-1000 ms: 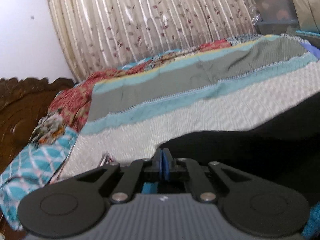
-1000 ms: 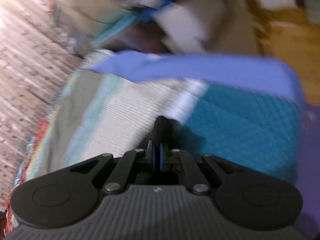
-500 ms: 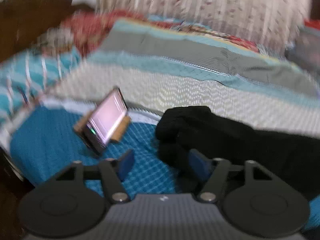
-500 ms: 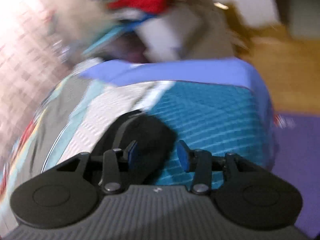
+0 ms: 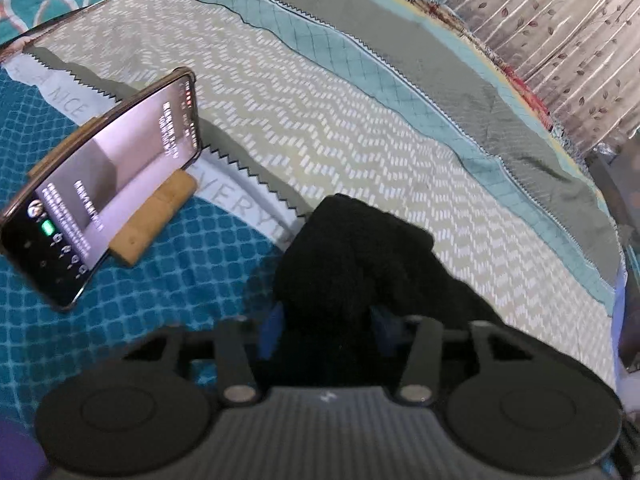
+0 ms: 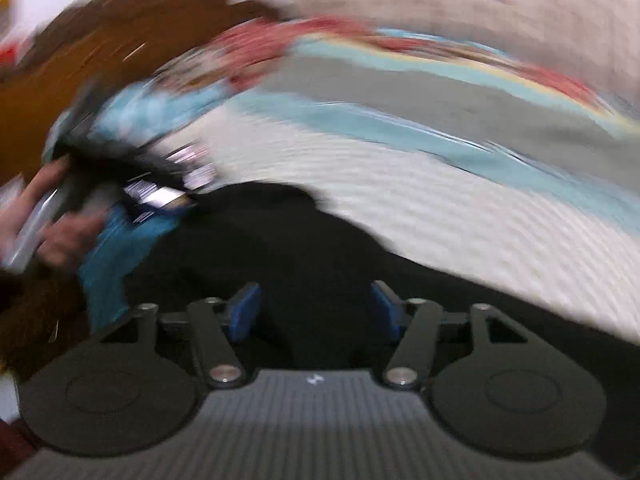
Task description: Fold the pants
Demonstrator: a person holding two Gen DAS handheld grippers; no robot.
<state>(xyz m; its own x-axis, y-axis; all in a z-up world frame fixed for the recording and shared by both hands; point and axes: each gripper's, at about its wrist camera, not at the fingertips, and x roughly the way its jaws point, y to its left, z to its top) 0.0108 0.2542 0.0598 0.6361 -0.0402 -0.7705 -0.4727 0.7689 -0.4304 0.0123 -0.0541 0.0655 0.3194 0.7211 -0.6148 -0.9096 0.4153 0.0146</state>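
Note:
The black pants (image 5: 360,256) lie bunched on the patterned bedspread (image 5: 320,120). In the left wrist view my left gripper (image 5: 326,330) is open, its blue pads on either side of the near end of the black cloth. In the blurred right wrist view the pants (image 6: 288,240) spread dark across the bed. My right gripper (image 6: 316,310) is open just over them, with black cloth between the blue pads. The left gripper and the hand holding it (image 6: 132,188) show at the left of that view.
A phone (image 5: 100,208) leans on a wooden stand (image 5: 156,220) on the teal part of the bedspread, left of the pants. A curtain (image 5: 560,20) hangs behind the bed. A brown headboard (image 6: 100,64) is at the far left.
Both grippers have opened, after being shut a second ago. The left one swung down toward the end of the pants near the phone. The right one swung around fast over the pants.

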